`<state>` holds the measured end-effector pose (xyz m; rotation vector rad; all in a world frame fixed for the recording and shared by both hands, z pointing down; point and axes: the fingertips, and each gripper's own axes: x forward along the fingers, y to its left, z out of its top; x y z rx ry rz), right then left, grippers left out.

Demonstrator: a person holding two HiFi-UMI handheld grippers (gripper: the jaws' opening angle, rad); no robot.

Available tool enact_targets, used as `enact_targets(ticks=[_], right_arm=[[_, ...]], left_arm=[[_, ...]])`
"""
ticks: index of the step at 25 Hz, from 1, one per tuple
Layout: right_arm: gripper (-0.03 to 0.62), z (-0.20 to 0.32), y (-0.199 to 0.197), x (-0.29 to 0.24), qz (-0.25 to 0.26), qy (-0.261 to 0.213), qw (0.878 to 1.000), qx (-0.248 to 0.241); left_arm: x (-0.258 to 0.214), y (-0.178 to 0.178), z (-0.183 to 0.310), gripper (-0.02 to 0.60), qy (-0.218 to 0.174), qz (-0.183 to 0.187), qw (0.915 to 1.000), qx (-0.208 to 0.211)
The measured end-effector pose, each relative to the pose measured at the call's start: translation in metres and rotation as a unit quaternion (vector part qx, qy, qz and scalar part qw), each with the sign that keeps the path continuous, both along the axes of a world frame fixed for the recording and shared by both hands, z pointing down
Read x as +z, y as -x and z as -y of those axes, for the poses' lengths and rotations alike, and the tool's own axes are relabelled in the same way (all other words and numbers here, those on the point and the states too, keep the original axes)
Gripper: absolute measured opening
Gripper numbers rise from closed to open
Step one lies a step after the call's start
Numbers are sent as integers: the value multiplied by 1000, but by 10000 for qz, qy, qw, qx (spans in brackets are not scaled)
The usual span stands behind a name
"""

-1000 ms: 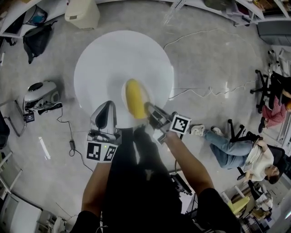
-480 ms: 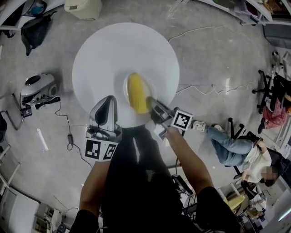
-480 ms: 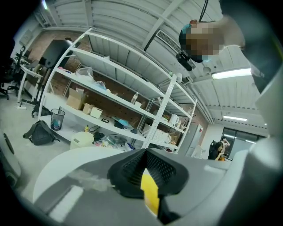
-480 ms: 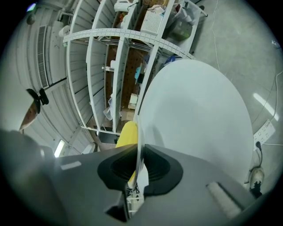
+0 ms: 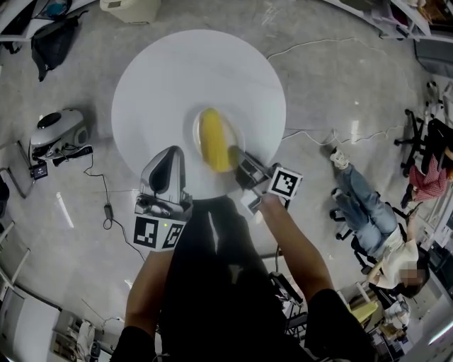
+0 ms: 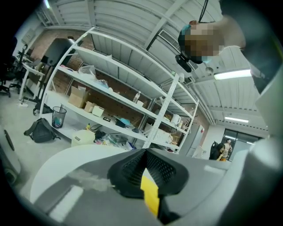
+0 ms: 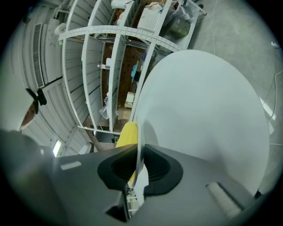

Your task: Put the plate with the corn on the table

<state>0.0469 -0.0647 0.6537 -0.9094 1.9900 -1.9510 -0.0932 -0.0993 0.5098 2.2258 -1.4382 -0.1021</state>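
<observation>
A white plate (image 5: 237,138) carrying a yellow corn cob (image 5: 214,141) is over the near half of the round white table (image 5: 163,85). My right gripper (image 5: 239,164) is shut on the plate's near rim. In the right gripper view the rim (image 7: 138,132) runs edge-on between the black pads, with the corn (image 7: 127,133) to its left and the table (image 7: 203,114) beyond. I cannot tell whether the plate touches the tabletop. My left gripper (image 5: 168,157) hovers at the table's near edge, left of the plate, its jaws (image 6: 143,170) closed on nothing.
On the floor lie cables (image 5: 311,134), a small grey machine (image 5: 60,131) at the left, a beige bin (image 5: 127,10) and a black bag (image 5: 56,35) beyond the table. A person (image 5: 368,219) sits on the floor at the right near office chairs (image 5: 425,141). Shelving (image 6: 110,88) lines the walls.
The plate stays gripped in the same spot over the table. The head view has shifted slightly, and the person on the floor has moved their legs.
</observation>
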Motion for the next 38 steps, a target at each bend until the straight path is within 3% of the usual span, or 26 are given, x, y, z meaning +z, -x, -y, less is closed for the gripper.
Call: enact_targets(ticks=[22, 32, 38], right_arm=[[42, 8, 13, 11, -389, 343, 9987, -22], [46, 10, 7, 18, -1043, 461, 9935, 58], [40, 7, 1, 20, -1890, 239, 9816, -138]], left_arm=[[9, 13, 2, 5, 60, -101, 9999, -37], [14, 9, -3, 5, 138, -170, 9997, 144], [17, 7, -6, 4, 163, -178, 9994, 230]])
